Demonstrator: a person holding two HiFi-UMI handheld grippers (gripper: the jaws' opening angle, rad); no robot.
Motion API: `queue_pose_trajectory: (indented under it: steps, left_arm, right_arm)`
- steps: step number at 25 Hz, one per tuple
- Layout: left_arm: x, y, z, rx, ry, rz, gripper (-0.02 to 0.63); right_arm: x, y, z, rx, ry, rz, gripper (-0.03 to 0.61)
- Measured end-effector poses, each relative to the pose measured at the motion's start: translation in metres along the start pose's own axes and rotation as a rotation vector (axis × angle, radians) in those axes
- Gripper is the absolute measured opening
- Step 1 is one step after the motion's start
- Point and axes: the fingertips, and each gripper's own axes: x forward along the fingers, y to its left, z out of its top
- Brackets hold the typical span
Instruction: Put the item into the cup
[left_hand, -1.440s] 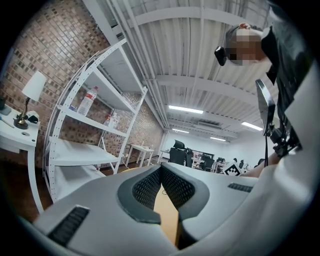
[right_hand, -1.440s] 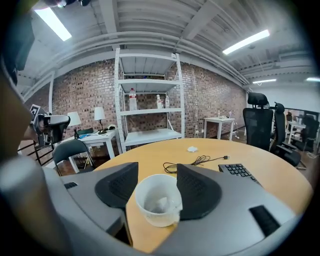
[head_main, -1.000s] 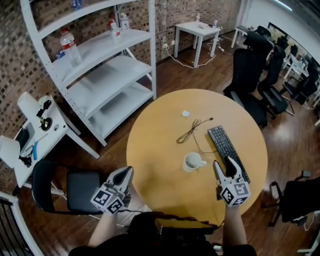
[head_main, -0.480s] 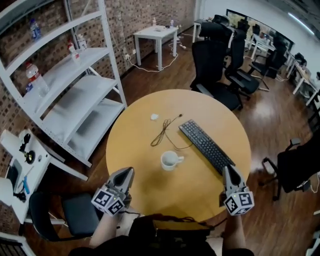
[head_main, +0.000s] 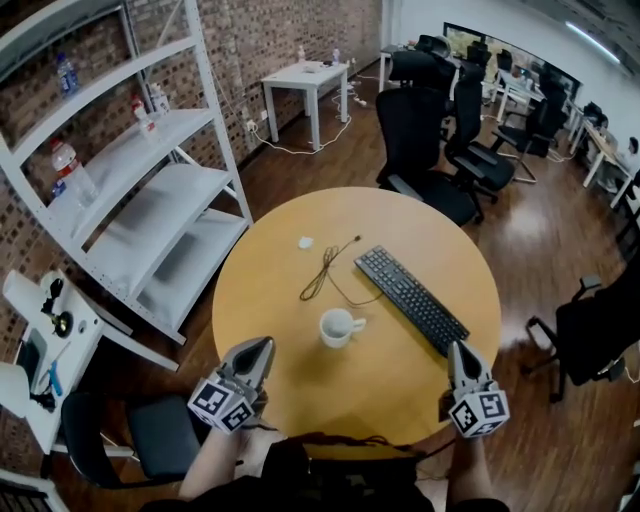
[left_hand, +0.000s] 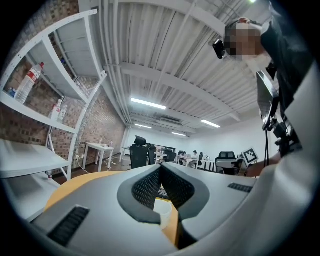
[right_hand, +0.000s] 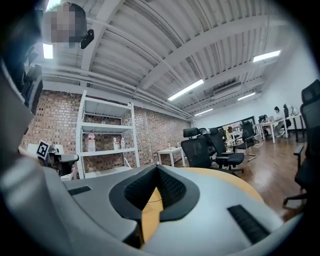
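A white cup stands upright near the middle of the round wooden table; in the left gripper view a bit of the cup shows under the closed tips. A small white item lies on the table's far left part, apart from the cup. My left gripper hovers at the table's near left edge, shut, with nothing in it. My right gripper is at the near right edge, just short of the keyboard's end, shut and holding nothing.
A black keyboard lies diagonally right of the cup, and a thin dark cable sits behind the cup. White shelving stands at left, office chairs behind the table, and a black chair at right.
The right gripper's jaws have closed from wide open, with nothing in them, and it has drawn back from the keyboard toward the table's near edge. The head view has shifted. The left gripper stays shut.
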Motion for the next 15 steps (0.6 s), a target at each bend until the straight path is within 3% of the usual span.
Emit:
queue_pose_trajectory:
  steps: [15]
  left_arm:
    - [-0.039,0.021,-0.011,-0.026,0.015,0.120,-0.005]
  right_arm:
    - [0.017,0.009,-0.010,0.104,0.013,0.053,0.009]
